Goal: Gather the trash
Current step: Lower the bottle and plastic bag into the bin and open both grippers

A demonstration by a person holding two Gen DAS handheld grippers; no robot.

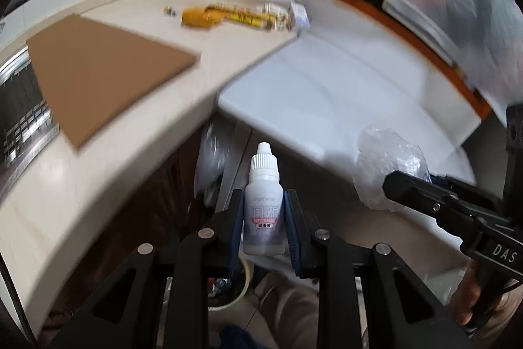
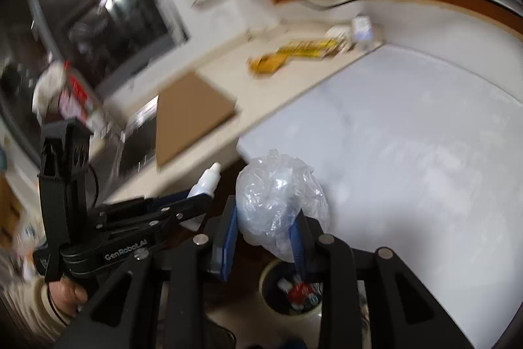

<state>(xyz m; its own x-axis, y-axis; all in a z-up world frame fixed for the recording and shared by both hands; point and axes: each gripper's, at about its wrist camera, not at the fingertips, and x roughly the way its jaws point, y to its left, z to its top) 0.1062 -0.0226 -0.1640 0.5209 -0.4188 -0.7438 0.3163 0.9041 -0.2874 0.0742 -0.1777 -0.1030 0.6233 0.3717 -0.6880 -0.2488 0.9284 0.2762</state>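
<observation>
Trash is already in both tools: the left gripper (image 1: 264, 223) pinches a small dropper bottle (image 1: 263, 205) between its pads, and the right gripper (image 2: 263, 233) squeezes a crumpled plastic wrap (image 2: 281, 205), both off the counter (image 1: 108, 149) and near the round bin (image 2: 294, 290) on the floor below. To do it well, each load should probably come right over the bin's mouth before the jaws let go — one after the other, since the grippers are close together. Cardboard sheet (image 1: 98, 71) and yellow wrappers (image 1: 228, 17) lie apart on the counter, not in the way.
</observation>
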